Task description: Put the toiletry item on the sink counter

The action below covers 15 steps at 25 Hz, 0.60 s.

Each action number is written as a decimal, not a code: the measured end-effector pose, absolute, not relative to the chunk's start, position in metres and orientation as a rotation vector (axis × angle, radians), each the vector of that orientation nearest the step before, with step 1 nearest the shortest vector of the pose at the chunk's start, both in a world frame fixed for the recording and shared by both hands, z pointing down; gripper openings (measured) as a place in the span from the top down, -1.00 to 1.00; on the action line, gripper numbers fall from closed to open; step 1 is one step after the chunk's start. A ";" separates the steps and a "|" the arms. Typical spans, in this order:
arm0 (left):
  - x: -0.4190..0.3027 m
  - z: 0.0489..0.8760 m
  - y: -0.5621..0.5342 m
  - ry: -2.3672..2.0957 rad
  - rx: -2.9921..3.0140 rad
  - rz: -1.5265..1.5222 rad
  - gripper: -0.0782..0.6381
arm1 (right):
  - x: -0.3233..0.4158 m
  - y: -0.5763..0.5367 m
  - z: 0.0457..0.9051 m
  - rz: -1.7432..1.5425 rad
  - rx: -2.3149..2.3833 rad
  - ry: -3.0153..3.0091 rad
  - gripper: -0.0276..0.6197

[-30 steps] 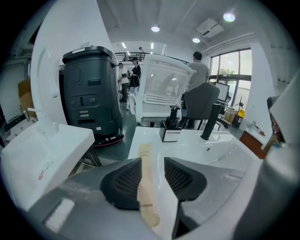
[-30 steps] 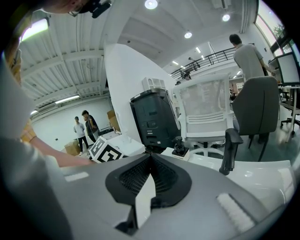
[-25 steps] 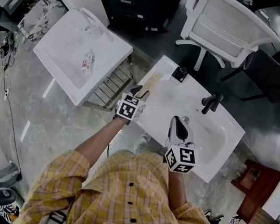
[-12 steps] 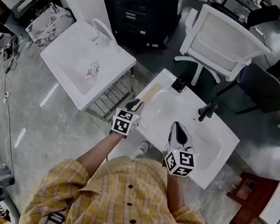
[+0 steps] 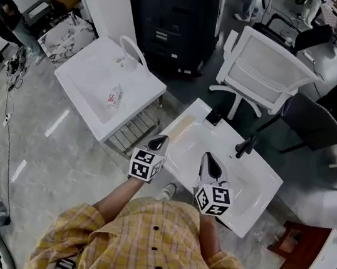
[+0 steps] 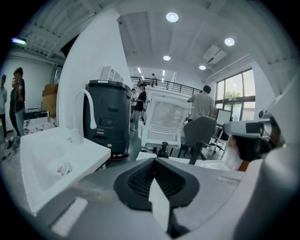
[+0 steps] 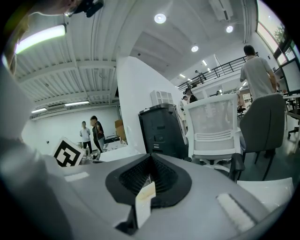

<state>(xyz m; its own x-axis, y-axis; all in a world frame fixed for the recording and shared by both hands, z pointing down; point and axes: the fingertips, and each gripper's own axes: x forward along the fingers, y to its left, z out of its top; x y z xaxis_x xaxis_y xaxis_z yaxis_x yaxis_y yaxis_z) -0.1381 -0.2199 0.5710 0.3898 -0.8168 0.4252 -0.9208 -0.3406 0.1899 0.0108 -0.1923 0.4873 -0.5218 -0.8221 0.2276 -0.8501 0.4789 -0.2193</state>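
Since a second ago our left claw (image 5: 158, 142) has drawn back from the left side of the near sink (image 5: 261, 190) to its front left corner, and its jaws have come together; they now stand closed with nothing between them, as the left gripper view shows; our right claw (image 5: 210, 163) is closed too, pads meeting on nothing, and it hovers over the front part of the basin, just beside the left one; both point away from us, marker cubes toward our checked shirt (image 5: 150, 248).

Beyond the left claw's tip, a pale yellowish flat thing, which we take for the toiletry item (image 5: 179, 125), lies along the bench strip on the sink's left side, apart from both claws; it is too small for us to tell what kind it is.

Farther out, a small black object (image 5: 214, 117) stands on the back left corner of the same sink; a black tap (image 5: 245, 146) rises at the back edge; to our left, well apart, a second sink (image 5: 75, 81) carries a white tap (image 5: 133, 49), and a small bottle (image 5: 113, 98) with a red label lies in its basin; behind the near sink stand a white chair (image 5: 268, 70) and a dark cabinet (image 5: 168, 16).
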 end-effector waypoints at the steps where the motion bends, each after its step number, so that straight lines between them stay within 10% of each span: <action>1: -0.138 0.566 -0.219 -1.506 2.261 0.344 0.78 | 0.012 -0.194 0.484 0.460 1.489 -2.624 0.91; 15: -0.141 0.496 -0.202 -1.606 2.384 0.205 0.78 | 0.006 -0.201 0.454 0.409 1.514 -2.673 0.91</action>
<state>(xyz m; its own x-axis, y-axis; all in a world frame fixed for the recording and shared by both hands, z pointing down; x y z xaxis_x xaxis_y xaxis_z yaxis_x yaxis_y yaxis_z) -0.1413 -0.2024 0.4956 0.3794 -0.8883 0.2589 -0.9248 -0.3557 0.1349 0.0062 -0.2005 0.4543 -0.5218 -0.8369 0.1655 -0.8481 0.4879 -0.2065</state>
